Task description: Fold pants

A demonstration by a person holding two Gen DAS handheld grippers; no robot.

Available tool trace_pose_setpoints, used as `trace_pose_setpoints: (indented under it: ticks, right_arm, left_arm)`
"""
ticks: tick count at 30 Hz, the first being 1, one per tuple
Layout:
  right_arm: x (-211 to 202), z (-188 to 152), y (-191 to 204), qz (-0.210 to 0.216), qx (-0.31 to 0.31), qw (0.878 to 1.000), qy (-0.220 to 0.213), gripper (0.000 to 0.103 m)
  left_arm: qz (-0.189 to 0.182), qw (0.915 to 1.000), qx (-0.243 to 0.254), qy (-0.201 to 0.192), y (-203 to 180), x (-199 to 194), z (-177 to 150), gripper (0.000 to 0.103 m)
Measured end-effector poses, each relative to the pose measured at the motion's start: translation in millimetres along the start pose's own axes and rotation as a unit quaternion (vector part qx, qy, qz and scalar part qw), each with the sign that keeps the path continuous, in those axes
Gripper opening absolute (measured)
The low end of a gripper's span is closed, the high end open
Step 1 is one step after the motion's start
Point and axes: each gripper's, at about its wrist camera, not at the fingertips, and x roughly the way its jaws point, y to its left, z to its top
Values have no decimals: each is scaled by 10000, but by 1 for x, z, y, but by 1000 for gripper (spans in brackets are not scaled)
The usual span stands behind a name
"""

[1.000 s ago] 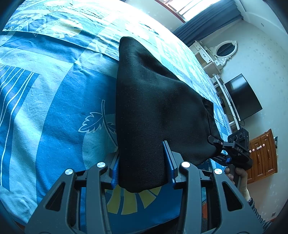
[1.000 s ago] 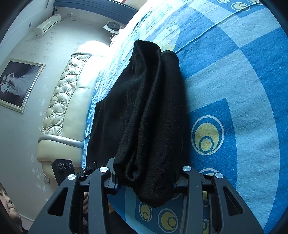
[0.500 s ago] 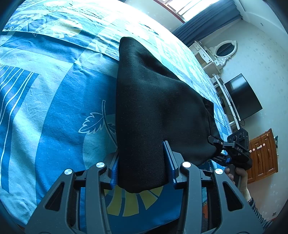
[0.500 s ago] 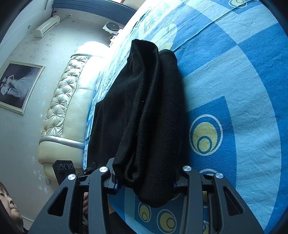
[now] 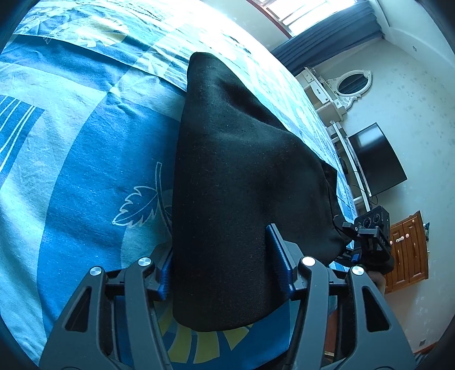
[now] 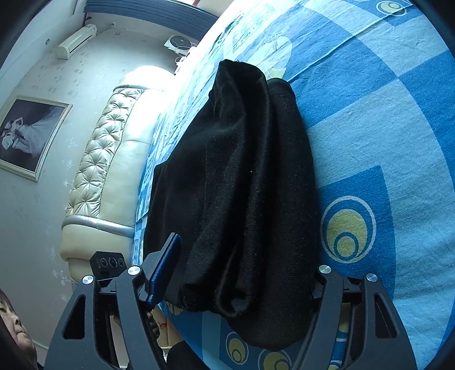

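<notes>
Fingers [image 5: 277, 256] both sides of black pants [image 5: 236, 182], blue bedspread [image 5: 71, 159] under

Blue patterned bedspread [image 5: 85, 159], tufted headboard [image 6: 105, 159], wall television [image 5: 375, 159], sunlit window [image 5: 301, 11]

A bed [image 5: 85, 159] fills most of both views, spread with a blue patchwork bedsheet [image 6: 384, 119] printed with white leaf outlines, stripes and yellow-centred rings. At its head stands a cream tufted headboard [image 6: 102, 182]. On the wall beside the headboard hangs a framed black-and-white photograph [image 6: 28, 136], and higher up is a white air conditioner [image 6: 75, 41]. Dark blue curtains [image 5: 338, 37] hang under a bright window [image 5: 301, 11]. Along the far wall in the left wrist view are an oval mirror in a white ornate frame [image 5: 352, 84], a black flat-screen television [image 5: 376, 159] and a brown wooden cabinet [image 5: 406, 253]. A person's face [image 6: 12, 327] shows at the lower left edge of the right wrist view.
</notes>
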Motion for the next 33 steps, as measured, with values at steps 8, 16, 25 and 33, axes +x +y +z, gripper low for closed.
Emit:
trace_pose_setpoints:
  ticks: [8,16,25,33]
  right_arm:
    - [-4,-3,-2,-112,-15,9999,-16,45]
    - [-7,-5,-2,-80,5,10000,-5,44]
    - [-6,-14,2,-62,-9,9999,92,45]
    - [-1,-21,10,-36,0,9998,190,45]
  left_arm:
    - [220,9993,282,-64,-10,-7,-4,40]
    - [374,9987,324,-76,-15,-10,-3,38]
    - [414,9987,285,-75,-11,-17,-8,38]
    - [433,9987,260,-81,-10,-21,-8,38]
